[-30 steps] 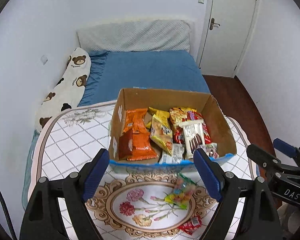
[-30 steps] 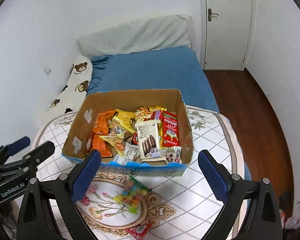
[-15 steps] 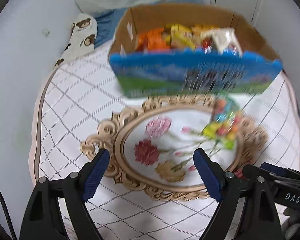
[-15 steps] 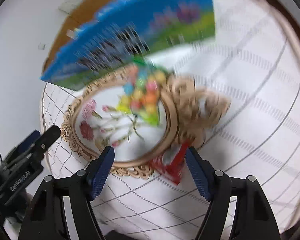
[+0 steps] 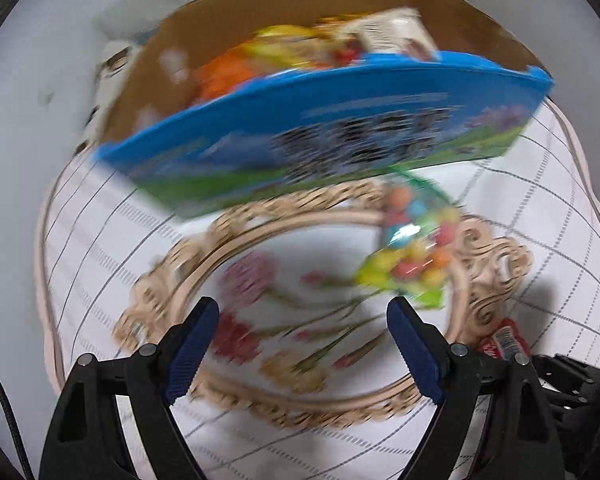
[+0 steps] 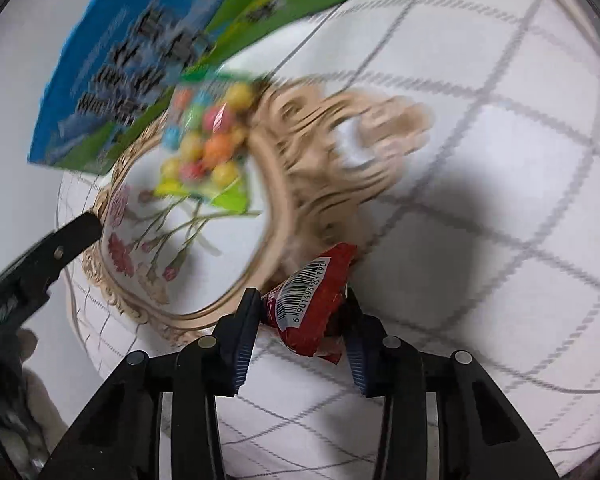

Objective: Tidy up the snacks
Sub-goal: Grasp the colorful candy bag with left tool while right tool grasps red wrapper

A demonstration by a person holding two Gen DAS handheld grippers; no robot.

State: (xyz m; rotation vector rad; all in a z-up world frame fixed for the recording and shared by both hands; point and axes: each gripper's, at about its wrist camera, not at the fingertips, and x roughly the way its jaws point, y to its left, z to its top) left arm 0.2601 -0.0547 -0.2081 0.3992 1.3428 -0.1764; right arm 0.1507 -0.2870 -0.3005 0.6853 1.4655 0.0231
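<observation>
A small red snack packet (image 6: 312,280) with a barcode stands between the blue pads of my right gripper (image 6: 300,300); the jaws are closing and both pads press its sides. The same packet (image 5: 504,340) shows at the lower right of the left wrist view. My left gripper (image 5: 302,312) hangs open over the flower medallion, nothing between its fingers. A clear bag of coloured candy balls (image 5: 416,256) lies just beyond its right finger, also seen as the candy bag (image 6: 204,148). The cardboard snack box (image 5: 340,136) with a blue and green front holds several packets.
The table carries a white cloth with a grey grid (image 6: 500,160) and a gold-framed flower print (image 5: 260,320). The box (image 6: 140,52) stands close behind the candy bag. The table's rounded edge runs along the left, with a white wall beyond.
Both grippers have dropped toward the table and tilted downward. My right gripper's jaws went from wide apart to closed around the red packet. The left jaws kept their width.
</observation>
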